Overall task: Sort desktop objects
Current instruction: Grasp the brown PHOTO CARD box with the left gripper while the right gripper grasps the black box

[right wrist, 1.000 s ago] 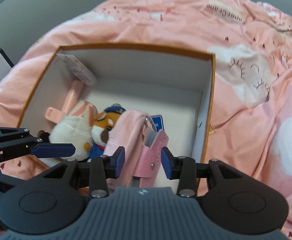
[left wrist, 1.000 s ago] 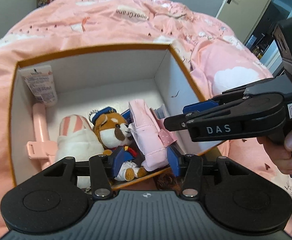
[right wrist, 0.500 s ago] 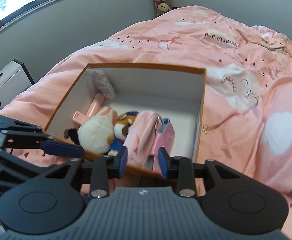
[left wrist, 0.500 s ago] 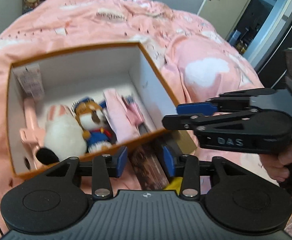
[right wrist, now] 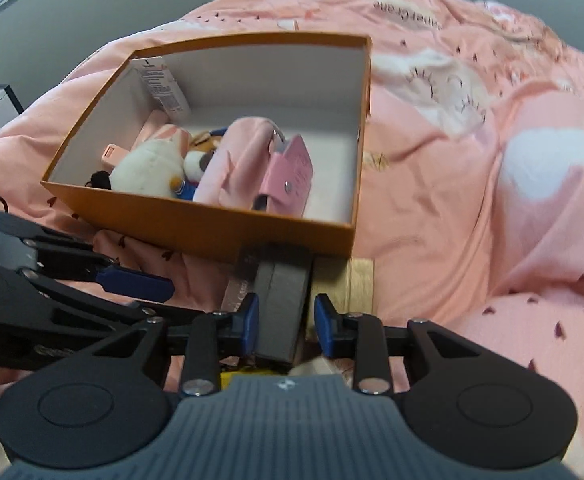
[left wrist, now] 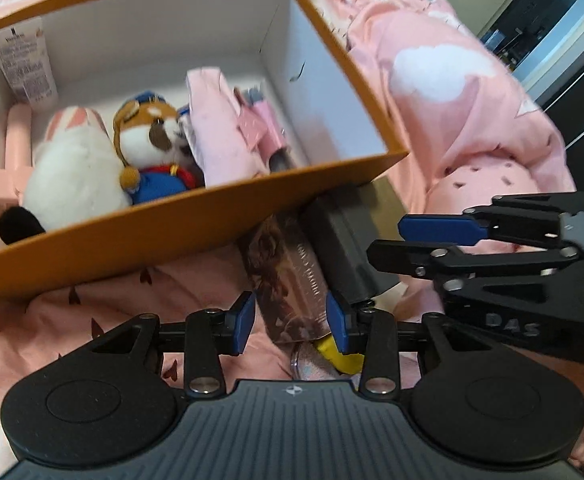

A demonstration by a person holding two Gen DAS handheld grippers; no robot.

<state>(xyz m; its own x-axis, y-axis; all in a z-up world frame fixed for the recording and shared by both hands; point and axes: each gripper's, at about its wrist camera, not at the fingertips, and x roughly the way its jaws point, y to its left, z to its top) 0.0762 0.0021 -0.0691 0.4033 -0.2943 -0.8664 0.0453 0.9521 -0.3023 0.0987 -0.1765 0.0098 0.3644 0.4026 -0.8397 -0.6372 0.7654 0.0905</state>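
An orange box [left wrist: 171,236] [right wrist: 211,224] with white inside walls lies on a pink duvet. It holds a white plush rabbit [left wrist: 71,176], a pilot plush [left wrist: 151,148], a pink pouch [left wrist: 219,136] [right wrist: 239,160] and a pink card holder [right wrist: 292,176]. In front of the box lie a brown printed packet [left wrist: 287,280] and a grey block [left wrist: 344,248] [right wrist: 283,304]. My left gripper [left wrist: 292,320] is part open astride the packet, with a gap at its left pad. My right gripper [right wrist: 285,322] [left wrist: 388,238] is part open astride the grey block, with a gap at its right pad.
A white tube [left wrist: 23,68] and a pink plastic handle [left wrist: 17,140] lean in the box's left end. A yellow item [left wrist: 340,354] lies under the packet, a pale wooden piece [right wrist: 360,284] beside the grey block. The left gripper [right wrist: 159,300] shows at the right view's lower left.
Both grippers drew back from inside the box and sank toward the items in front of it. Their jaws narrowed early on. The pink card holder stayed in the box.
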